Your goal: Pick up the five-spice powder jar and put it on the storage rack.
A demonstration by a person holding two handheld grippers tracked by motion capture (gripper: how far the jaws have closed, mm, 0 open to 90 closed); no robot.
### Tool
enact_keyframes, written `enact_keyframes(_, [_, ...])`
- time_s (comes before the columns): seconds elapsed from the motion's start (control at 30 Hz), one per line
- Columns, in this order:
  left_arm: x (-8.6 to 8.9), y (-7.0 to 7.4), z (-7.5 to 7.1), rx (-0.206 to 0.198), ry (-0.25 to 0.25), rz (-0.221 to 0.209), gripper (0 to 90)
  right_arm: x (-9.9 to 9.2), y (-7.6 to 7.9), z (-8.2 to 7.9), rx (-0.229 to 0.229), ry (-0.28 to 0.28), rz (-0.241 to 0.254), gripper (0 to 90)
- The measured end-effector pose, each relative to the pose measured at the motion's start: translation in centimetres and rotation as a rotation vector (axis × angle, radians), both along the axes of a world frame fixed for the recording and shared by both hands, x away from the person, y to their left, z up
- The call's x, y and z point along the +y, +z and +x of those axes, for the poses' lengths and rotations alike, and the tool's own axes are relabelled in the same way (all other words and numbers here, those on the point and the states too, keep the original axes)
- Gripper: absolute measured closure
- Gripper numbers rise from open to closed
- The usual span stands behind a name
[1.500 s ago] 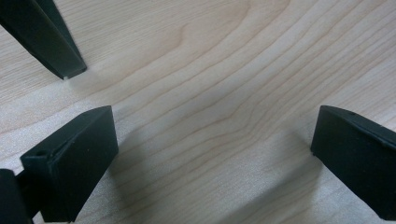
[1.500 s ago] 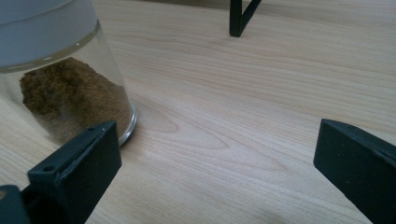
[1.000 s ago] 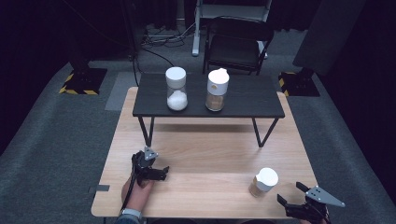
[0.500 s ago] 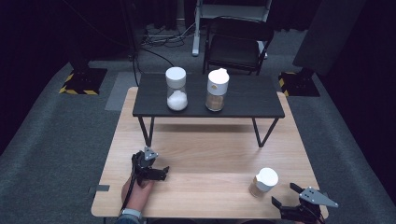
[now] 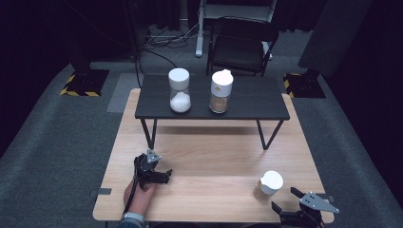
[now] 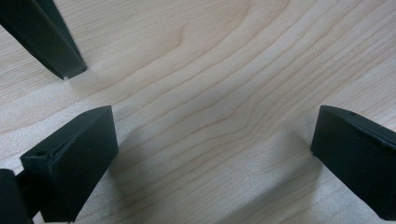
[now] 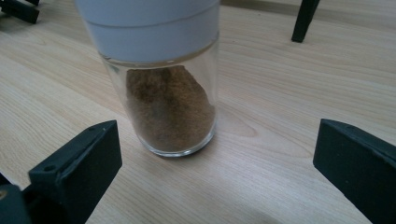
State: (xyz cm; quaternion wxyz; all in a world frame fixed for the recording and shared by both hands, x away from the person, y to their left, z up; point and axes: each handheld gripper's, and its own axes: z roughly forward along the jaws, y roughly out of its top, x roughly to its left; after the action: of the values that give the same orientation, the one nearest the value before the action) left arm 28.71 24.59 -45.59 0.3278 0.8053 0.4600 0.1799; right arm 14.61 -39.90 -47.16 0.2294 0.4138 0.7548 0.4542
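Note:
A small glass jar with a white lid and brown powder stands on the wooden table at the front right. My right gripper sits just right of and behind it at the table's front edge, open. In the right gripper view the jar stands upright a little ahead of the wide-apart jaws of the gripper, touching neither. My left gripper rests at the front left, held by a hand. It is open over bare wood, with nothing between the jaws.
A low black table stands on the far half of the wooden one. It carries a jar of white powder and a jar of brown powder. One of its legs is close ahead of the left gripper. A chair stands beyond.
My right gripper has shifted a little to the left, closer to the small jar. The left gripper and the jars have stayed where they were.

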Motion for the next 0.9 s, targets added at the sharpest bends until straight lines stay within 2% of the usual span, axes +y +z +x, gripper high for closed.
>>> enact_keyframes(0.5, [0.0, 0.0, 0.0, 0.0, 0.0, 0.0, 0.4, 1.0, 0.1, 0.2, -0.011, 0.016, -0.004, 1.6])
enact_keyframes(0.9, [0.0, 0.0, 0.0, 0.0, 0.0, 0.0, 0.4, 2.8, 0.0, 1.4, -0.009, 0.043, -0.003, 1.7])
